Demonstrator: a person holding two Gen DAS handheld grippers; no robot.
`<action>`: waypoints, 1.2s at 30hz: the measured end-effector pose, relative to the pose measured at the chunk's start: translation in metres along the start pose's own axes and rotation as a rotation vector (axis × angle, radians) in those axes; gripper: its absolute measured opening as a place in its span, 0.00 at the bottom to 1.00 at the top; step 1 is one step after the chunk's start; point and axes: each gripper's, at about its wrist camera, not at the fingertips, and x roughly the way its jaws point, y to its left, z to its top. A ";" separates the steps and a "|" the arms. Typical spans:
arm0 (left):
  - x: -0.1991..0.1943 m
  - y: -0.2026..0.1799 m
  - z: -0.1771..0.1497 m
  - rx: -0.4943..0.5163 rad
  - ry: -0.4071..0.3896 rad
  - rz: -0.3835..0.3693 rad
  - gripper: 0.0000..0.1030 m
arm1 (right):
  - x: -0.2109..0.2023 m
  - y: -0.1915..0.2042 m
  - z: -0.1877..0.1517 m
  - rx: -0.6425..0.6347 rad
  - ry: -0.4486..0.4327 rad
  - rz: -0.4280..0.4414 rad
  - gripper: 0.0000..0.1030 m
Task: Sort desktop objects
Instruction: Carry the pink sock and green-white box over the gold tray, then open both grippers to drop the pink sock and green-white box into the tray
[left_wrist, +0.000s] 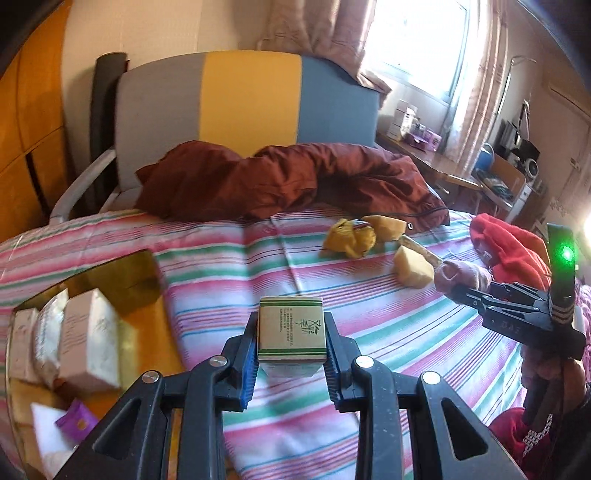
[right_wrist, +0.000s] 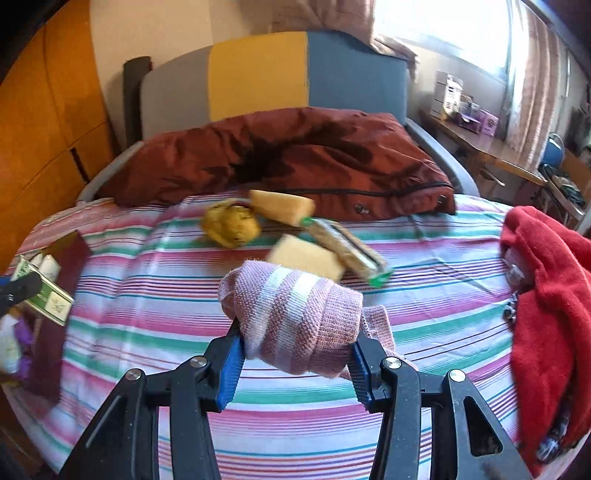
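Observation:
My left gripper (left_wrist: 291, 341) is shut on a small tan box with green stripes (left_wrist: 291, 332), held above the striped cloth; it also shows at the left edge of the right wrist view (right_wrist: 44, 295). My right gripper (right_wrist: 297, 347) is shut on a rolled pink sock (right_wrist: 295, 317); the sock also shows in the left wrist view (left_wrist: 461, 277). On the cloth lie a yellow sock ball (right_wrist: 231, 221), two yellow sponges (right_wrist: 282, 206) (right_wrist: 306, 258) and a brush with green ends (right_wrist: 347, 251).
A brown tray (left_wrist: 147, 314) at the left holds white and pink boxes (left_wrist: 92, 332) and a purple packet (left_wrist: 75, 424). A dark red jacket (right_wrist: 295, 158) lies at the back. A red garment (right_wrist: 550, 302) lies at the right. A desk (right_wrist: 480, 147) stands far right.

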 end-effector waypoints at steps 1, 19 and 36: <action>-0.006 0.006 -0.004 -0.008 -0.006 0.007 0.29 | -0.003 0.008 0.000 -0.007 -0.001 0.014 0.49; -0.081 0.136 -0.065 -0.286 -0.078 0.087 0.29 | -0.023 0.213 0.019 -0.182 0.009 0.394 0.49; -0.087 0.196 -0.074 -0.482 -0.113 0.109 0.52 | 0.018 0.269 0.019 -0.075 0.156 0.547 0.72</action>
